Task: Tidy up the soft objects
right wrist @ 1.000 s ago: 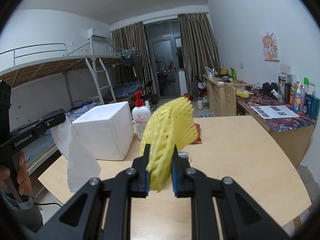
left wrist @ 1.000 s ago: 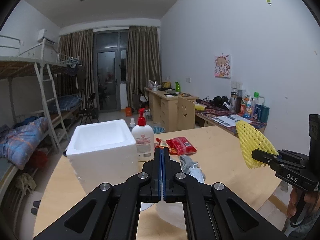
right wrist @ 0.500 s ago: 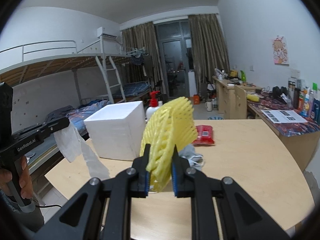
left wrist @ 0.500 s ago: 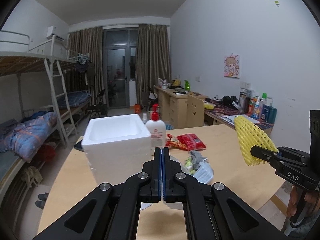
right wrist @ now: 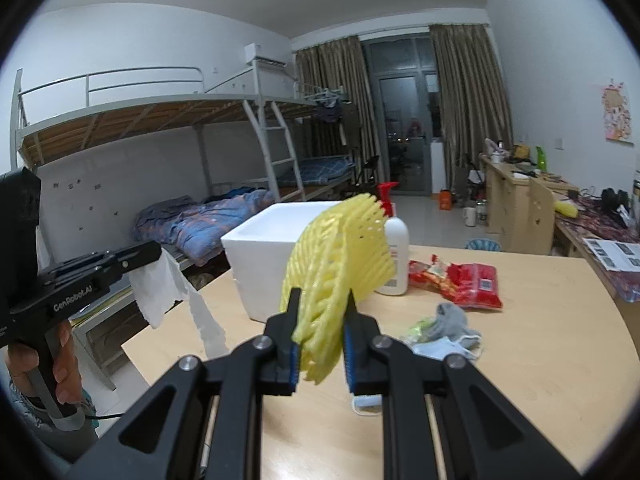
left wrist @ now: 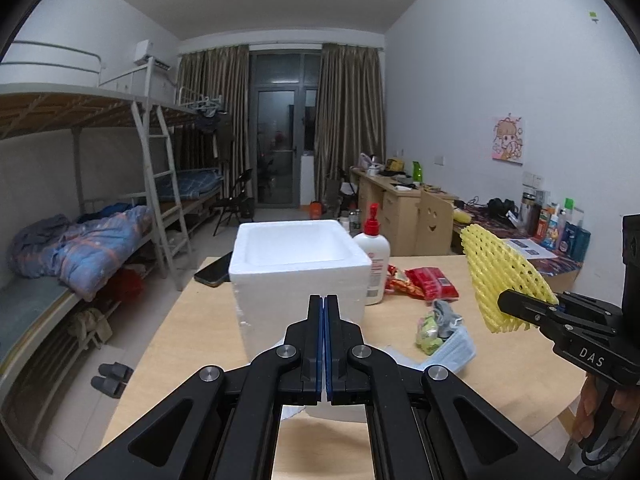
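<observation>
My right gripper (right wrist: 320,312) is shut on a yellow foam net (right wrist: 340,260) and holds it above the table; the net also shows at the right of the left wrist view (left wrist: 504,280). My left gripper (left wrist: 324,308) is shut on a white tissue (right wrist: 168,292) that hangs below it; in its own view only a scrap of the tissue (left wrist: 294,412) shows. An open white foam box (left wrist: 298,256) stands ahead of both grippers on the wooden table (left wrist: 500,364). A grey sock (right wrist: 452,318), a face mask (right wrist: 440,348) and a small green packet (left wrist: 428,328) lie together right of the box.
A white pump bottle (left wrist: 374,256) stands at the box's right. Red snack packets (left wrist: 432,282) lie behind the sock. A dark phone (left wrist: 212,272) lies at the table's far left edge. A bunk bed (left wrist: 80,240) stands left, desks (left wrist: 400,204) along the right wall.
Both grippers have swung left and risen with their loads, so the box now sits centred ahead. The tissue swings under the left gripper.
</observation>
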The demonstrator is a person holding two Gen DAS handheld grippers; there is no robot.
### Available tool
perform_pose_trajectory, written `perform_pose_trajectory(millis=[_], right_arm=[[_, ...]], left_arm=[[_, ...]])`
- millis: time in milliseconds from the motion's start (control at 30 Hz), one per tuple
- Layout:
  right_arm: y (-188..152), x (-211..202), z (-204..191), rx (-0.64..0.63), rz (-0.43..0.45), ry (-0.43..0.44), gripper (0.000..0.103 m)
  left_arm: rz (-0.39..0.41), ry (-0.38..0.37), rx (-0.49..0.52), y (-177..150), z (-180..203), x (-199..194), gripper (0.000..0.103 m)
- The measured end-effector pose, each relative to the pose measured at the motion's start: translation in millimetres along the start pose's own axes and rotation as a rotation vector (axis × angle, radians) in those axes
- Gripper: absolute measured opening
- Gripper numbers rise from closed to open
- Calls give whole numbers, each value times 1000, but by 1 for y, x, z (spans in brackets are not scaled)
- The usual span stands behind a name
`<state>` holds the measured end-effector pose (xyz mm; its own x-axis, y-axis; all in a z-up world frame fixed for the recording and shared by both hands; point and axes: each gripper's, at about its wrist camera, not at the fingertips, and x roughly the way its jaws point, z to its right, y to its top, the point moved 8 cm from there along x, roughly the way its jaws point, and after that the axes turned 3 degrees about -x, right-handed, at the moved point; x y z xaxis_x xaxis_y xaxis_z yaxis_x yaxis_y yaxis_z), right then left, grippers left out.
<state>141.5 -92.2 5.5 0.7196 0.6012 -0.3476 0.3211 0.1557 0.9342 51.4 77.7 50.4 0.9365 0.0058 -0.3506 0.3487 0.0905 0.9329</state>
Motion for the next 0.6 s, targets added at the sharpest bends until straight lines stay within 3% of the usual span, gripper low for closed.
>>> perform_pose_trajectory(millis=[300,600], right_arm=[[10,17,-9,-26,-25,44,20],[40,38,-25,-62,-19,78,20]], left_arm=[[-17,23,-33,12,-15,13,0],[30,44,-25,66,-24,19,0]])
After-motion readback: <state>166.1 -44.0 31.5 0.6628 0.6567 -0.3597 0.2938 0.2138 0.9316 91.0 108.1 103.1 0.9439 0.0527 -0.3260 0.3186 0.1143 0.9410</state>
